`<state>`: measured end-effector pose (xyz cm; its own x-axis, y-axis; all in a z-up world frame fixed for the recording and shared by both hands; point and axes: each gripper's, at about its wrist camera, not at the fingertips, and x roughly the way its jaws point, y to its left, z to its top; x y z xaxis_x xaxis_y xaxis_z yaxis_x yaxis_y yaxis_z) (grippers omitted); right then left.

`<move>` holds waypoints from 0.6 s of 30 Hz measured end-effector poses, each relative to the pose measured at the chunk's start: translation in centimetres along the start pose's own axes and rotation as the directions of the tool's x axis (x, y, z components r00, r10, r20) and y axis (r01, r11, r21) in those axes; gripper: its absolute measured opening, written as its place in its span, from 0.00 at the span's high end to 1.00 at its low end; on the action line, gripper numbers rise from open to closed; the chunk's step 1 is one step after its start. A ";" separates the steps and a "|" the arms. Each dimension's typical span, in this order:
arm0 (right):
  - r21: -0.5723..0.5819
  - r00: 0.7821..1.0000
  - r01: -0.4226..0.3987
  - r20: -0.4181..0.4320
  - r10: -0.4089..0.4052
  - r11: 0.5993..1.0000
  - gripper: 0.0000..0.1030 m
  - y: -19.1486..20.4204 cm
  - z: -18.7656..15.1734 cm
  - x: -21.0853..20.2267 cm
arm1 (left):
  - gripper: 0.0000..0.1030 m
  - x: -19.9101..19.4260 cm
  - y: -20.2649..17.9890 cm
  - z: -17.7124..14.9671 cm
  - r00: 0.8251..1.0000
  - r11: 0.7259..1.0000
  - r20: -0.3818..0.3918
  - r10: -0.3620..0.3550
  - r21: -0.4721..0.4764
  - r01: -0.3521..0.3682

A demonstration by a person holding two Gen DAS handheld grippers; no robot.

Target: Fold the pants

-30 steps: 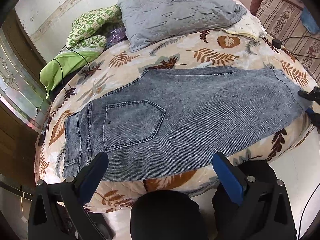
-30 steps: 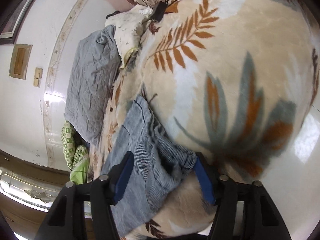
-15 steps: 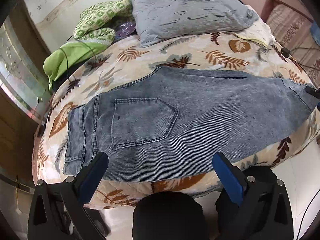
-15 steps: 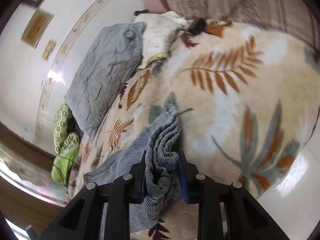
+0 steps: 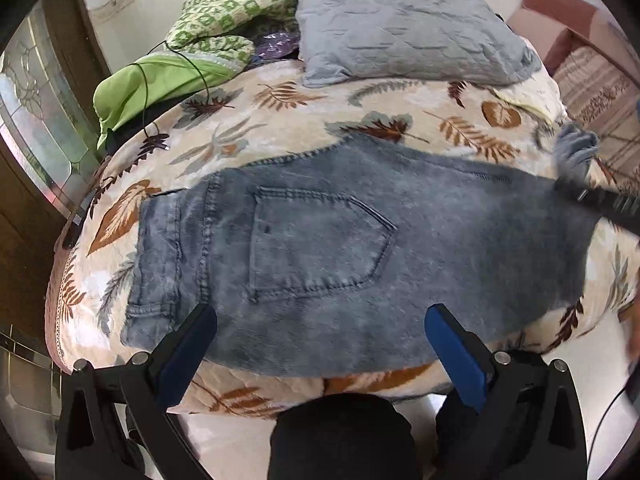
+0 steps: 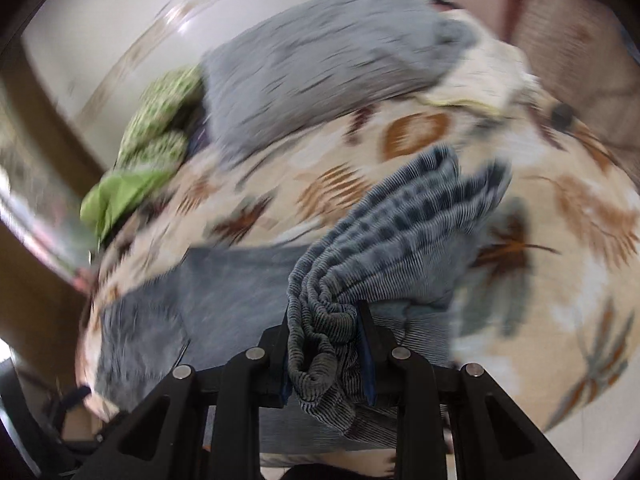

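Grey-blue denim pants (image 5: 360, 248) lie flat across the leaf-print bedspread (image 5: 280, 120), waistband to the left, back pocket (image 5: 320, 240) facing up. My left gripper (image 5: 320, 344) hovers open over the pants' near edge, nothing between its blue pads. My right gripper (image 6: 326, 354) is shut on the bunched leg hem (image 6: 320, 344), which it holds lifted above the bed; the cloth fans out ahead of it (image 6: 400, 240). In the left wrist view the right gripper (image 5: 580, 184) shows blurred at the right edge with the raised hem (image 5: 576, 148).
A grey pillow (image 5: 400, 36) lies at the head of the bed, with a green patterned cloth (image 5: 216, 28) and a lime-green cloth (image 5: 160, 84) to its left. A black cable (image 5: 176, 64) crosses the green cloth. White floor (image 5: 580, 360) lies in front of the bed.
My right gripper has shut on the leg hem, rolled, and lifted it up and over the bed toward the waistband. My left gripper drifted sideways over the near edge and stays open.
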<state>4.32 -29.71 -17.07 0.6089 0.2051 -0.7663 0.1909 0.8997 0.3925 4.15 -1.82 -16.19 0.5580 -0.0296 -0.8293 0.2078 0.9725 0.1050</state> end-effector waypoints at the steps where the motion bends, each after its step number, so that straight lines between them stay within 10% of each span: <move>1: -0.023 1.000 -0.008 -0.017 0.007 1.000 0.73 1.3 -0.5 1.0 | 0.00 -0.1 0.5 0.3 1.000 1.000 0.009 0.000 -0.007 0.000; 7: -0.075 0.977 -0.138 -0.173 0.124 0.988 0.68 5.2 -4.9 7.3 | 0.00 0.8 2.4 2.9 0.999 1.000 0.039 -0.006 -0.025 0.007; 12: -0.107 0.962 -0.249 -0.143 0.233 0.963 0.29 4.8 -6.0 5.6 | 0.00 3.4 2.2 4.3 0.999 0.998 -0.032 -0.037 -0.043 0.035; 18: -0.084 0.966 -0.256 -0.065 0.251 0.963 0.29 0.3 -6.3 1.4 | 0.00 4.5 -0.9 7.2 0.998 0.998 -0.025 -0.062 -0.015 0.061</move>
<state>0.39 -26.72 -21.19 0.5862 0.4488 -0.6745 -0.0367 0.8464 0.5313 12.24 -4.45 -16.08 0.5241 -0.0838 -0.8475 0.2292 0.9723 0.0456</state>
